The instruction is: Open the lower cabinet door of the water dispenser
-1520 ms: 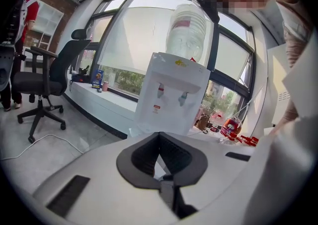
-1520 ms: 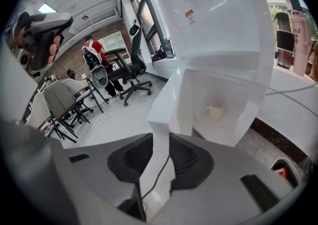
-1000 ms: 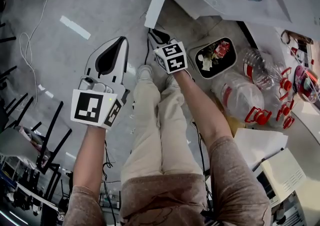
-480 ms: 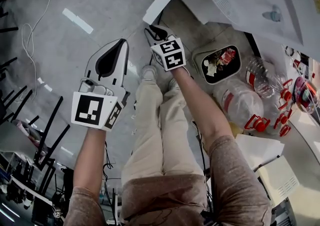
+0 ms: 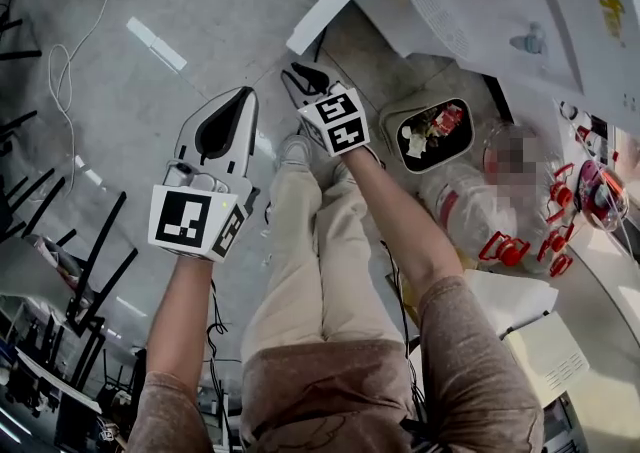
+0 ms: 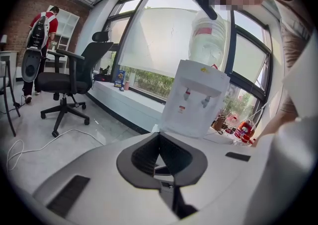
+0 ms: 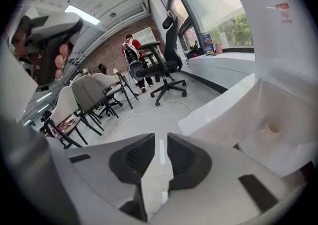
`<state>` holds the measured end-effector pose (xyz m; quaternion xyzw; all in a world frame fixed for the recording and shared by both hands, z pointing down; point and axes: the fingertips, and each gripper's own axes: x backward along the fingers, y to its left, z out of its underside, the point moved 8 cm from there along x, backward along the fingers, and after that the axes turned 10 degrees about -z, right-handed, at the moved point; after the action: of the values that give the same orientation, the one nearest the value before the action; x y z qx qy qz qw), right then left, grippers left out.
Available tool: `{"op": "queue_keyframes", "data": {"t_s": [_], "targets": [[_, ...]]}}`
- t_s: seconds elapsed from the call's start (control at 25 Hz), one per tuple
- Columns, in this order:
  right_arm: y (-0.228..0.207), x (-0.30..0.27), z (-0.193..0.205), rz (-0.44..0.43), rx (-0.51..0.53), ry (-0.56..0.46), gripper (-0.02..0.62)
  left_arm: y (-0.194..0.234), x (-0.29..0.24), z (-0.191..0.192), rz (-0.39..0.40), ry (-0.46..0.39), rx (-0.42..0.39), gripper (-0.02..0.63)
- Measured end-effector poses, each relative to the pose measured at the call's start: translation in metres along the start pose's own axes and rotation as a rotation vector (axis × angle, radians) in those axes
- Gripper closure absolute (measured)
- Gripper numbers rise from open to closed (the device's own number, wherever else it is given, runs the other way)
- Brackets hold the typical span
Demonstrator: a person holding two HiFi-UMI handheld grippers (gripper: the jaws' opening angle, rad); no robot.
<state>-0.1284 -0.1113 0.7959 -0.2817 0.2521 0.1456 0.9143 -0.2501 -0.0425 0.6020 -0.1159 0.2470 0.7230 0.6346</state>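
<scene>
The head view looks steeply down; both gripper views face the nearby water dispenser [image 6: 194,97], shared by all.

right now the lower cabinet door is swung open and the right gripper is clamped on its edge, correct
Not quite. The lower cabinet door is swung open, but the right gripper is not clamped on its edge: the right gripper view shows its jaws slightly apart with only floor between them, off the door.

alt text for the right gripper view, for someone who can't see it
The right tongs stand slightly apart and empty, near the lower cabinet door of the water dispenser, which is swung open. A small cup sits inside; office chairs stand behind.
</scene>
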Motion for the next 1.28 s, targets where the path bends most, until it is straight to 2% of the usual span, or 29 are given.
{"op": "queue_keyframes", "data": {"t_s": [0.2,0.4,0.56,0.84,1.08,1.28], "targets": [[0.02,0.049,-0.05,0.007,0.074,-0.047,0.543,-0.014,0.018,-0.036,-0.003,-0.034,0.009,0.594],[0.041,0.116,-0.116,0.055,0.155,-0.135,0.574,-0.035,0.047,-0.086,-0.003,-0.083,0.022,0.594],[0.063,0.181,-0.162,0.08,0.157,-0.216,0.588,-0.058,0.074,-0.12,0.006,-0.102,0.033,0.594],[0.108,0.292,-0.236,0.126,0.158,-0.353,0.588,-0.107,0.119,-0.177,0.071,-0.121,-0.001,0.594],[0.149,0.381,-0.278,0.17,0.187,-0.45,0.588,-0.152,0.156,-0.224,0.129,-0.148,-0.027,0.594],[0.178,0.441,-0.292,0.21,0.216,-0.516,0.588,-0.191,0.181,-0.252,0.208,-0.176,-0.045,0.594]]}}
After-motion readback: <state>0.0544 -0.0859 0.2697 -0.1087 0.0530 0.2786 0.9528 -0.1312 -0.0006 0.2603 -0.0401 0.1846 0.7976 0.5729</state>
